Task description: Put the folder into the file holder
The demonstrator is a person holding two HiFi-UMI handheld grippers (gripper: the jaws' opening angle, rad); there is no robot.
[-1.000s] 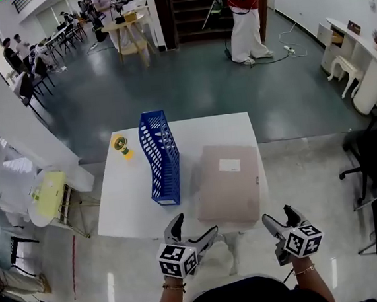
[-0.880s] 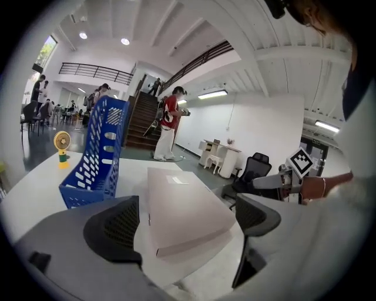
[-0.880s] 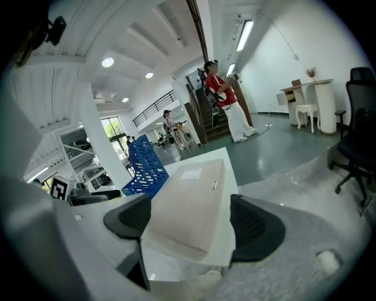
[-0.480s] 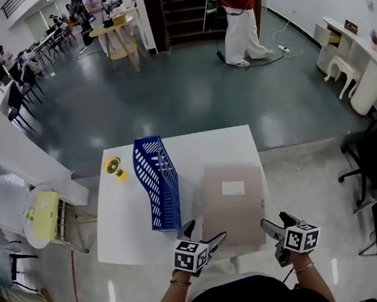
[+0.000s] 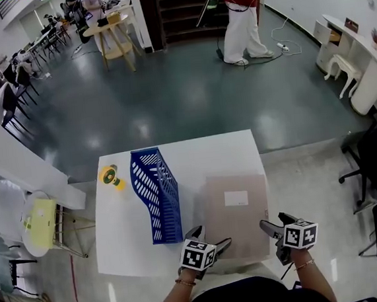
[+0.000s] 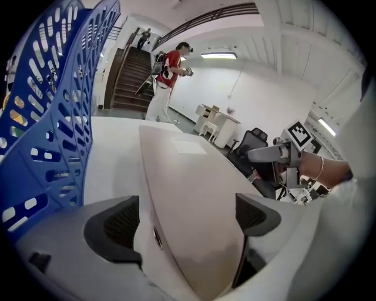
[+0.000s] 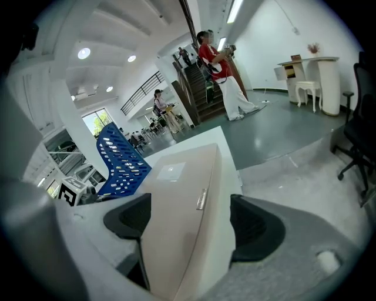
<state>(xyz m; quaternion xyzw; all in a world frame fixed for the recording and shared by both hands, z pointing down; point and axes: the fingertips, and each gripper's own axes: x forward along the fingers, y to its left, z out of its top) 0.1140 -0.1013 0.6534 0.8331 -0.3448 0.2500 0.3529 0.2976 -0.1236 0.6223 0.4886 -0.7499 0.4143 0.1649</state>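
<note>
We have the folder [image 5: 235, 225] lying flat on the counter [image 5: 123, 233], its short near edge facing us at 6 o'clock. It isn't in the file holder [image 5: 156, 193] yet. The blue holder stands upright just beside the folder at its 9 o'clock, running along the 12-to-6 line with its slot open upward.

Our left tool [image 5: 209, 238] is at the folder's near left corner and our right tool [image 5: 277, 223] at its near right corner. We judge that one tool per corner is meant to keep the wide, stiff folder level when it's lifted.

In the left gripper view the jaws are spread with the folder's edge between them. The right gripper view shows the same wide gap around the other corner, by a small metal clasp. Neither pair looks pressed tight, though we can't rule out light contact.

Next, we think, comes closing both, lifting, turning the folder on edge and swinging it toward 9 o'clock. A yellow tape dispenser [image 5: 110, 176] sits at the holder's 10 o'clock, out of that path.
</note>
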